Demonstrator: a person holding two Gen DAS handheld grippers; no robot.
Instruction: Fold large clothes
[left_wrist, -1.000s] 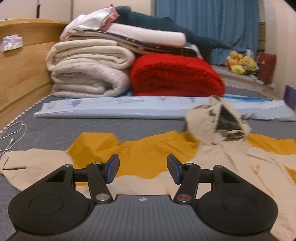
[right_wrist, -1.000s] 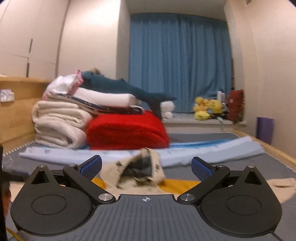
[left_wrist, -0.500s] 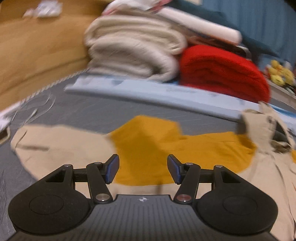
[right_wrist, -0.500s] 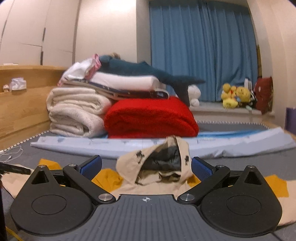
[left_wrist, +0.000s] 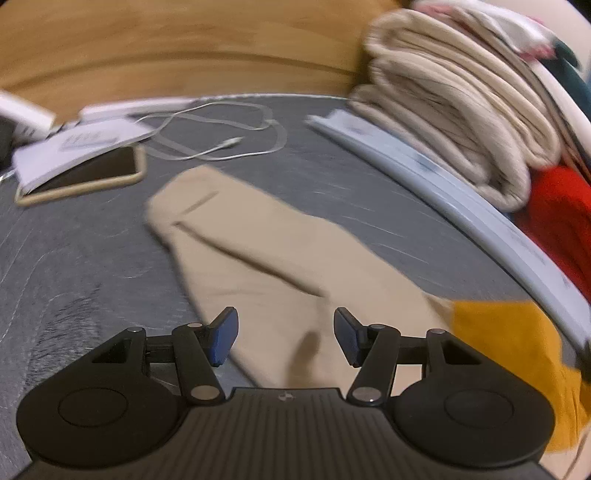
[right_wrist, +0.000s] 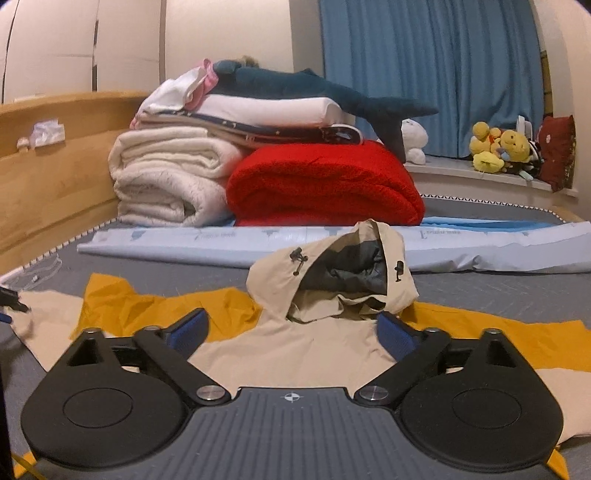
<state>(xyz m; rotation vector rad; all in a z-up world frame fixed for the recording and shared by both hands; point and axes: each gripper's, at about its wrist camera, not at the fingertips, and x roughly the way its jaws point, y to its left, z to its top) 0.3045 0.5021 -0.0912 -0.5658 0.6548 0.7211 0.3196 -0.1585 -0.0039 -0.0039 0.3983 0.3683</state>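
Beige-and-mustard hooded jacket (right_wrist: 295, 354) lies flat on grey mattress (left_wrist: 74, 258); left gripper (left_wrist: 286, 338) half-open over left sleeve (left_wrist: 251, 251), right gripper (right_wrist: 291, 332), just narrowing, empty near hood (right_wrist: 332, 273); slick sleeve may slip, nearby phone (left_wrist: 85, 177) could snag.

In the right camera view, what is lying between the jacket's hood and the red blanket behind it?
A long pale blue roll lies across the grey mattress between the hood and the red blanket.

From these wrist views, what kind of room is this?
Most likely a bedroom: a wooden headboard, folded blankets stacked on a grey mattress, and plush toys on the ledge by the blue curtain.
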